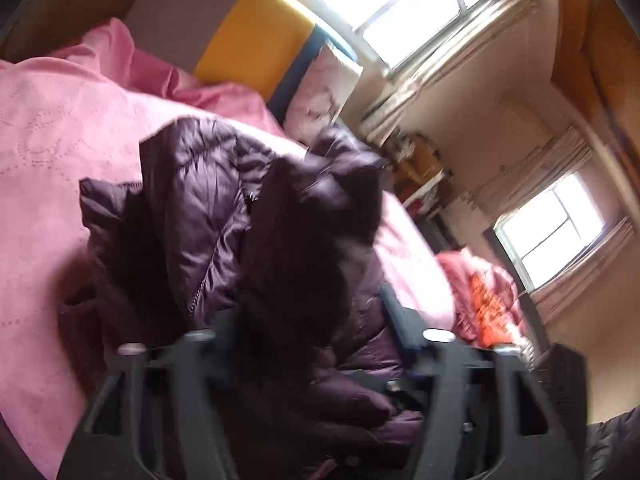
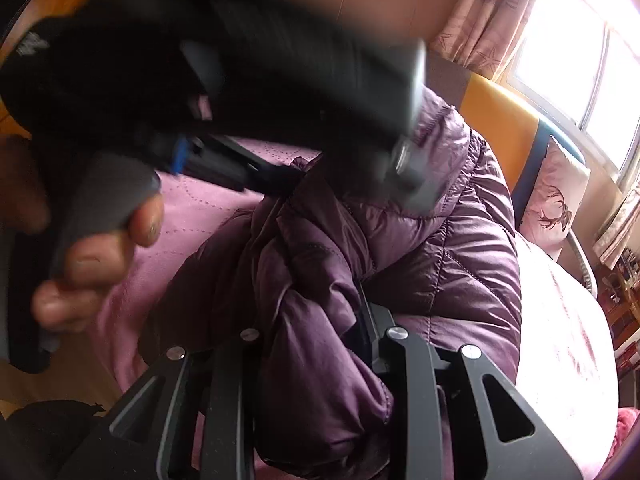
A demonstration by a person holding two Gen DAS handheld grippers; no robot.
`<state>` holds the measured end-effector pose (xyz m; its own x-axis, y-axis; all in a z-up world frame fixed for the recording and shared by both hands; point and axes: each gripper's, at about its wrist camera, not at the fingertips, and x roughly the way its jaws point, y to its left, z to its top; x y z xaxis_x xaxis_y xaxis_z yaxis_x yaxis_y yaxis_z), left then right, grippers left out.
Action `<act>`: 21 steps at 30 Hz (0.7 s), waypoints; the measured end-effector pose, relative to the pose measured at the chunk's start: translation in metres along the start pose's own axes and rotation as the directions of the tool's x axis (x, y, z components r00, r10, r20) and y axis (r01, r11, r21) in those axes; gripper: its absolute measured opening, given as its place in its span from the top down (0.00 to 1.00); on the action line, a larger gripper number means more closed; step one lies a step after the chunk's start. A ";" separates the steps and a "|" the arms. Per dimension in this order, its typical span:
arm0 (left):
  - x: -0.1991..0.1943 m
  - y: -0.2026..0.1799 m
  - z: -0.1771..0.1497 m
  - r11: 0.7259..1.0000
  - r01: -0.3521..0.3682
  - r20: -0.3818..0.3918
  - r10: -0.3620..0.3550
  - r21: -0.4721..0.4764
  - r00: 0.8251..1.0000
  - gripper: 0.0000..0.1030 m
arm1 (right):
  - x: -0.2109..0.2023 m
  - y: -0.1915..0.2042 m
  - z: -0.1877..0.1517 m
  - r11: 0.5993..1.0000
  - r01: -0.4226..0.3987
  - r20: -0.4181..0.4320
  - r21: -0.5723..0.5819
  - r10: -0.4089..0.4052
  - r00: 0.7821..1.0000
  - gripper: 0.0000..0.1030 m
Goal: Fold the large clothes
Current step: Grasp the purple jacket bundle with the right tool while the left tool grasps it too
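A dark purple quilted puffer jacket lies bunched on a pink bedspread. In the left wrist view my left gripper has jacket fabric filling the space between its fingers; the image is blurred. In the right wrist view my right gripper is closed on a thick fold of the jacket. The left gripper's body, held by a hand, crosses the upper left of that view, with its fingers at the jacket's collar area.
A yellow headboard and a pale pillow with a deer print stand at the bed's far end. A pink and orange cloth lies past the bed's edge. Windows with curtains and a cluttered shelf line the wall.
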<state>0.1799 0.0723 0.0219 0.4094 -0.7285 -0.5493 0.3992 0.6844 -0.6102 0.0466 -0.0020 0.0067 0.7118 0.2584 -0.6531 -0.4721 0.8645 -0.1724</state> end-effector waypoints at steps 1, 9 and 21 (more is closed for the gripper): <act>0.005 0.001 -0.003 1.000 -0.018 -0.005 0.018 0.009 1.000 0.80 | -0.002 -0.003 0.000 1.000 -0.016 0.004 0.009 0.016 1.000 0.64; -0.005 0.008 0.013 1.000 0.005 -0.012 -0.005 -0.011 1.000 0.87 | -0.068 -0.097 -0.007 0.856 -0.466 0.157 0.226 0.440 0.884 0.42; -0.033 0.034 0.003 0.989 -0.124 -0.073 0.118 -0.079 0.990 0.87 | -0.023 -0.114 -0.042 0.933 -0.315 -0.003 0.177 0.320 0.947 0.54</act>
<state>0.1827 0.1201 0.0211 0.3928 -0.6427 -0.6578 0.2791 0.7648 -0.5807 0.0622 -0.1252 0.0107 0.5218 0.5203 -0.6760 -0.5719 0.8013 0.1753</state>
